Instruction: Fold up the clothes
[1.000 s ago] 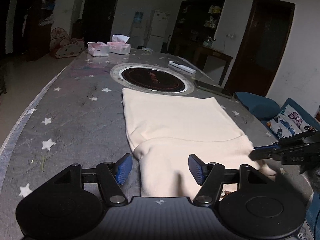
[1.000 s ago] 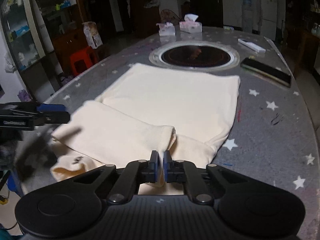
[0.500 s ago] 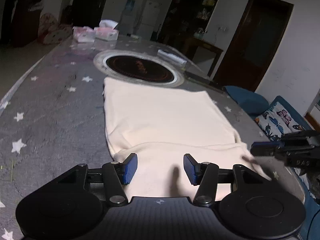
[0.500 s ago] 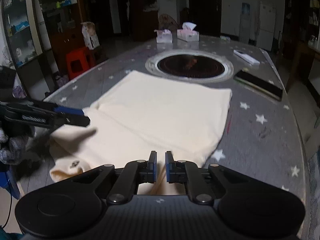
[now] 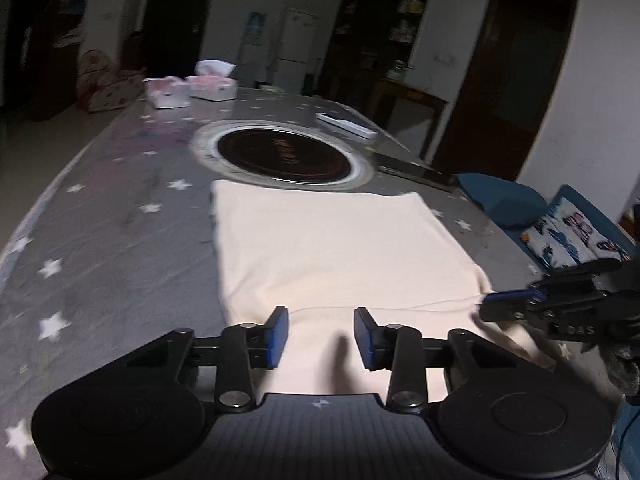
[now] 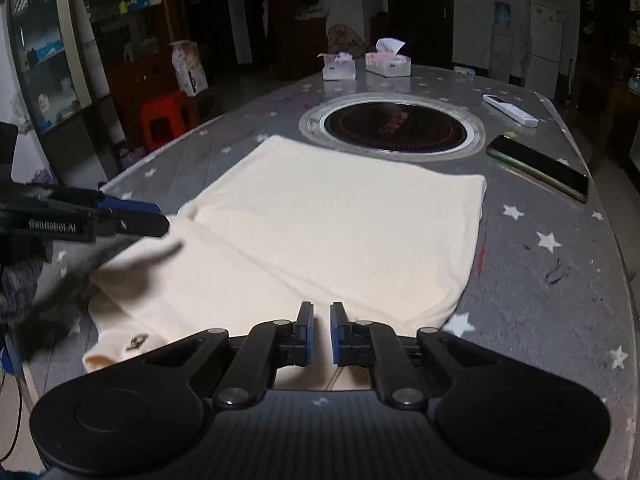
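Note:
A cream garment (image 5: pixel 340 256) lies flat on the grey star-patterned table, with a sleeve folded across its near end; it also shows in the right wrist view (image 6: pixel 332 232). My left gripper (image 5: pixel 321 336) is open and empty over the folded near part. My right gripper (image 6: pixel 320 334) is slightly open with a narrow gap and holds nothing, above the garment's near edge. The right gripper appears at the right of the left wrist view (image 5: pixel 500 306). The left gripper shows at the left of the right wrist view (image 6: pixel 136 220).
A round inset cooktop (image 5: pixel 284 156) lies beyond the garment. Two tissue boxes (image 5: pixel 192 90) stand at the far end. A white remote (image 6: pixel 510 110) and a dark phone (image 6: pixel 540 168) lie on the right side. A red stool (image 6: pixel 168 120) stands left of the table.
My right gripper has opened from shut and let go of the sleeve cloth, which now lies on the garment. My left gripper's jaws have narrowed, and both grippers have pulled back.

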### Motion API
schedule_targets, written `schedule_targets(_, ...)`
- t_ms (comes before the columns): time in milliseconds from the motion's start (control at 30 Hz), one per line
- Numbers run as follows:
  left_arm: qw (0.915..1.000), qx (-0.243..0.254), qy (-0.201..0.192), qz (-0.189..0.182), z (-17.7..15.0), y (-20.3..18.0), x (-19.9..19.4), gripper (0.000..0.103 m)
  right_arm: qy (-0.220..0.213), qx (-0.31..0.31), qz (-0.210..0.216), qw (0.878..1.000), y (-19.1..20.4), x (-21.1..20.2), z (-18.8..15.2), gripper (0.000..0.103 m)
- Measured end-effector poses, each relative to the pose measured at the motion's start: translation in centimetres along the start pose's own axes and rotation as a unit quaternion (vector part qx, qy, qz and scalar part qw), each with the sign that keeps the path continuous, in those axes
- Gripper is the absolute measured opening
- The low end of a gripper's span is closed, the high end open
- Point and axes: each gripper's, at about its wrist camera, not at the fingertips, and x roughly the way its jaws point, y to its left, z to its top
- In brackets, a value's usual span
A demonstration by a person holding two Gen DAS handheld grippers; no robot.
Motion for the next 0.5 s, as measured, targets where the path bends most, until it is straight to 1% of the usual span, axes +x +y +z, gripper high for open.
schedule_targets(33, 1.0, 0.007, 0.004, -0.003, 0.0, -0.4, 0.5, 0.037, 0.002, 0.001, -0.002, 1.0, -0.2, 0.3, 0.1, 0.008)
schedule_targets(100, 0.9996, 0.021, 0.019, 0.004, -0.3, -0.7, 1.4, 0.037, 0.012, -0.002, -0.006, 1.0, -0.4, 0.9, -0.2, 0.009)
schedule_targets(167, 0.9993, 0.029, 0.022, 0.008, -0.5, -0.6, 1.5, 0.035, 0.015, -0.005, -0.008, 1.0, -0.4, 0.6, -0.4, 0.008)
schedule_targets(267, 0.999, 0.038, 0.022, 0.005, -0.6, -0.7, 0.7, 0.038, 0.014, -0.019, -0.004, 1.0, 0.0, -0.5, -0.6, 0.009)
schedule_targets(333, 0.9984, 0.053, 0.021, 0.0, -1.0, -1.1, -0.3, 0.038, 0.016, -0.038, 0.008, 0.999, 0.6, -1.2, -1.0, 0.009)
schedule_targets(433, 0.9957, 0.089, 0.022, -0.013, -2.0, -2.0, -1.8, 0.038, 0.031, -0.069, 0.013, 0.997, 1.8, -1.4, -2.1, 0.01)
schedule_targets(500, 0.9918, 0.124, 0.026, -0.02, -3.0, -2.7, -3.0, 0.038, 0.035, -0.081, 0.008, 0.996, 2.3, -1.5, -2.8, 0.011)
